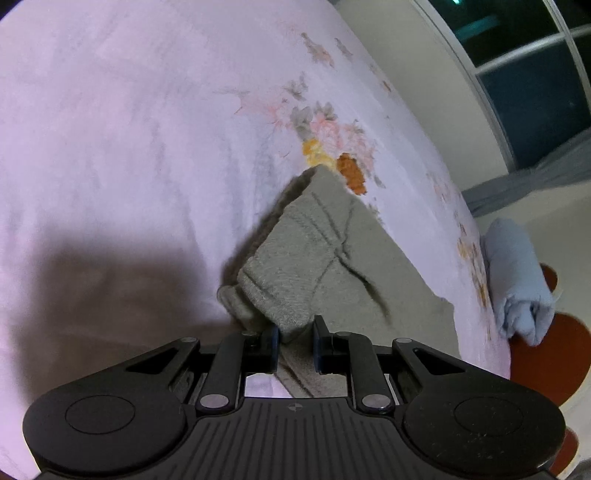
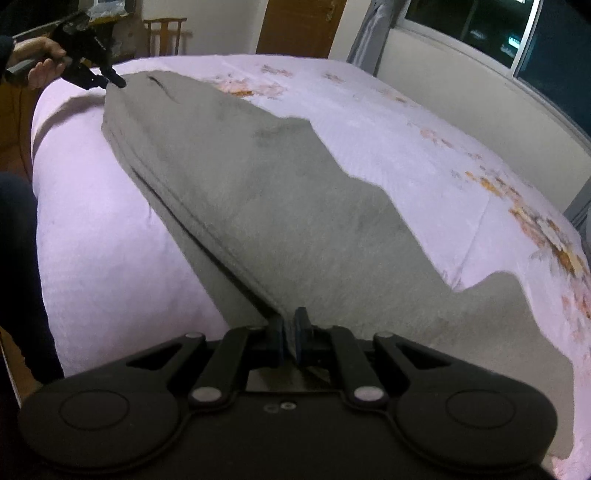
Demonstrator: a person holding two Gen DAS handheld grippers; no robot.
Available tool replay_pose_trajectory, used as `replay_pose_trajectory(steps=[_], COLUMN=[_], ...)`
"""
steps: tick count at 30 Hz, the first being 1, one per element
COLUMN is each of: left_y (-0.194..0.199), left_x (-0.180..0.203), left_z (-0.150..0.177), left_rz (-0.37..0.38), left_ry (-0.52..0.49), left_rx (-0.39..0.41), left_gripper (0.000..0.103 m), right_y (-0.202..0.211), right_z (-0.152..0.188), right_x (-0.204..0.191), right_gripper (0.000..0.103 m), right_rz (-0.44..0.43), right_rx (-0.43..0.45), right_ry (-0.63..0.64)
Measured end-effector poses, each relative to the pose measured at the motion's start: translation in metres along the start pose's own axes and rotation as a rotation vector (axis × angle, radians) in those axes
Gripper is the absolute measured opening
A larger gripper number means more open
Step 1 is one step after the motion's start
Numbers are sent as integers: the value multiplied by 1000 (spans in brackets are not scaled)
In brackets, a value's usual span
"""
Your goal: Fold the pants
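Grey fleece pants (image 2: 258,192) stretch lengthwise over a pink bed sheet, doubled leg on leg with a seam along the near edge. In the right wrist view my right gripper (image 2: 289,332) is shut on the near end of the pants. A hand holds my left gripper (image 2: 116,82) at the top left, pinching the far end. In the left wrist view the left gripper (image 1: 295,343) is shut on a thick fold of the pants (image 1: 325,251), which hang slightly above the sheet and cast a shadow.
The bed sheet (image 1: 129,129) is pink with floral prints. A rolled light-blue cloth (image 1: 517,280) lies at the bed's edge above a red-brown stool (image 1: 546,354). Beyond the bed are a window wall, a wooden door (image 2: 299,26) and a chair (image 2: 166,35). A dark-clothed leg (image 2: 18,258) stands at the left.
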State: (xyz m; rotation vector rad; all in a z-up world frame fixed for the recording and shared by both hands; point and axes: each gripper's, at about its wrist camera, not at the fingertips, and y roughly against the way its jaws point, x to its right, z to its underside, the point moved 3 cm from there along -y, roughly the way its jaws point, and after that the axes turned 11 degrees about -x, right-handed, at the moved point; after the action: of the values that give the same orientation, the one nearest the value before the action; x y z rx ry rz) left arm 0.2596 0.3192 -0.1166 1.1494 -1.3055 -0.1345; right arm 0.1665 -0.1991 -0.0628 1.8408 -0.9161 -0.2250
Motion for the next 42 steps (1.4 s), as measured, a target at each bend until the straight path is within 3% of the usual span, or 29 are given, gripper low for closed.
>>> replay_pose_trajectory(steps=[3,5,7,8,12,15,21,29,33,39,42], left_y=[2,6,13,17,32,41,45,26,-2,-58,-83], left_x=[-3,-3,-4,-4,-5,3,31,103,137,197,213], left_z=[3,8,15,19,34,47,73,113,129,168,191], left_rz=[22,12,-56,-78,-153,-248,-304,-314,-320,-261,-275], left_ry=[22,18,11,-3,-46,-106,-198,-352,-434,-579,-634], left_rx=[31,47,77,104,152,202,277,394,375,325,306], left_gripper=[21,28,77,81,82,89,91,91,91,92,92], right_y=[-7,-2,11,17,43,60,72,87,92,85,80], right_z=[-3,-2,2,4,13,18,26,58,87,147,170], right_x=[0,1,2,3,9,18,44,84,122,168,182], right_gripper=[1,12,25,28,41,59,61,65,65,65,60], right_rz=[10,28,54,54,78,107,168,240,236,222,216], right_rx=[6,9,28,38,89,145,187,242,287,332,355], right_ry=[-36,-45,-55,-63,-115,-186,-377,-597,-793,-1084,-1200])
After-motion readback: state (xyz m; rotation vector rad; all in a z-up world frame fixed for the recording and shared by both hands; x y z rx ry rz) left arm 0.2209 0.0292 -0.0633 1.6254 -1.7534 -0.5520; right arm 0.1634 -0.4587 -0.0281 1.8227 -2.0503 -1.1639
